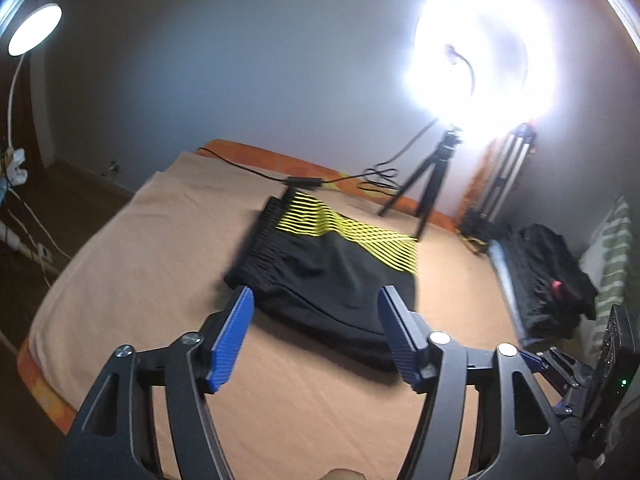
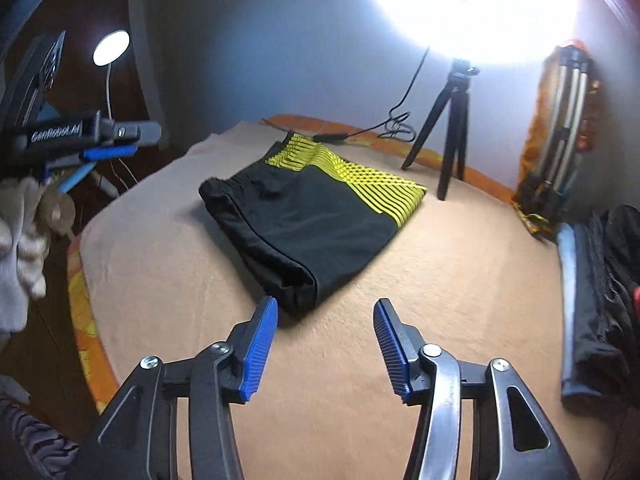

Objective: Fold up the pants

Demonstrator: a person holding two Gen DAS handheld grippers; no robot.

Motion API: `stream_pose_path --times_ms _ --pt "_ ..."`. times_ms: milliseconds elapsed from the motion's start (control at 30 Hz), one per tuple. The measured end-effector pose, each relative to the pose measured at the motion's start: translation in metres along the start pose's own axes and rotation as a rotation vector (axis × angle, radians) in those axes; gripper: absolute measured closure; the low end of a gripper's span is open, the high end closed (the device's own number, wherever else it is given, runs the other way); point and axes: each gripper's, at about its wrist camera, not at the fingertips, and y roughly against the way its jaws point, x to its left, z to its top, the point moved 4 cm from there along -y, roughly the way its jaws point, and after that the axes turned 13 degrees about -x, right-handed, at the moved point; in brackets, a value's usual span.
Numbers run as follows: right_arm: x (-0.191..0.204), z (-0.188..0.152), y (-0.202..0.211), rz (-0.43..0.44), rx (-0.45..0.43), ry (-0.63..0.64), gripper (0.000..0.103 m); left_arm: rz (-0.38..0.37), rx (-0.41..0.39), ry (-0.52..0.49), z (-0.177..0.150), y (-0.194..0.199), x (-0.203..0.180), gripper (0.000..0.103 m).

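Bed (image 2: 400, 320), folded pants (image 2: 304, 216) diagonally across.

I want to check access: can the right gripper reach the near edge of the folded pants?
Probably yes: the right gripper is open, and only bare blanket lies before the pants.

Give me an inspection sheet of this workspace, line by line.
Surface: tan blanket over an orange-edged bed.
Job's things: black and yellow pants lying folded, flat, mid-blanket.
Clutter: pile of dark clothes at the right edge.
Grippers: left gripper open, empty; right gripper open, empty; both short of the pants.
Cables: black cable across the far edge, behind the pants.
Surroundings: ring light on a small tripod; round lamp at left.
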Motion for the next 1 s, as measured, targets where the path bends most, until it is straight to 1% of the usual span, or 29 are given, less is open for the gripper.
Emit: stream_pose_path --times_ms 33,167,233,367,433,500,667,767,900,1000 --pt "-0.002 0.001 0.008 -0.002 -0.01 -0.005 0.043 -0.004 0.001 0.002 -0.002 0.005 -0.005 0.036" --pt "-0.011 0.002 0.037 -0.006 -0.039 -0.039 0.038 -0.006 0.022 -0.011 -0.017 0.023 -0.031 0.035" --pt "-0.015 0.0 0.05 -0.016 -0.05 -0.055 0.033 -0.006 0.032 -0.022 -0.026 0.03 -0.044 0.034" --pt "-0.024 -0.004 0.068 -0.039 -0.066 -0.085 0.026 -0.004 0.006 -0.049 -0.034 0.042 -0.06 0.034" --pt "-0.029 -0.005 0.075 -0.054 -0.076 -0.096 0.02 0.005 -0.011 -0.073 -0.037 0.046 -0.068 0.034" --pt "-0.033 -0.007 0.082 -0.068 -0.092 -0.11 0.018 0.017 -0.02 -0.092 -0.038 0.048 -0.073 0.034" --pt "-0.039 -0.006 0.086 -0.076 -0.118 -0.125 0.014 0.062 -0.028 -0.125 -0.046 0.047 -0.082 0.033" --pt "-0.041 -0.004 0.084 -0.082 -0.133 -0.136 0.011 0.091 -0.029 -0.174 -0.049 0.045 -0.088 0.033" --pt "-0.043 -0.004 0.08 -0.076 -0.145 -0.137 0.008 0.083 -0.029 -0.179 -0.053 0.044 -0.094 0.033" --pt "-0.044 -0.004 0.078 -0.084 -0.155 -0.126 0.006 0.083 -0.036 -0.191 -0.054 0.044 -0.097 0.024"
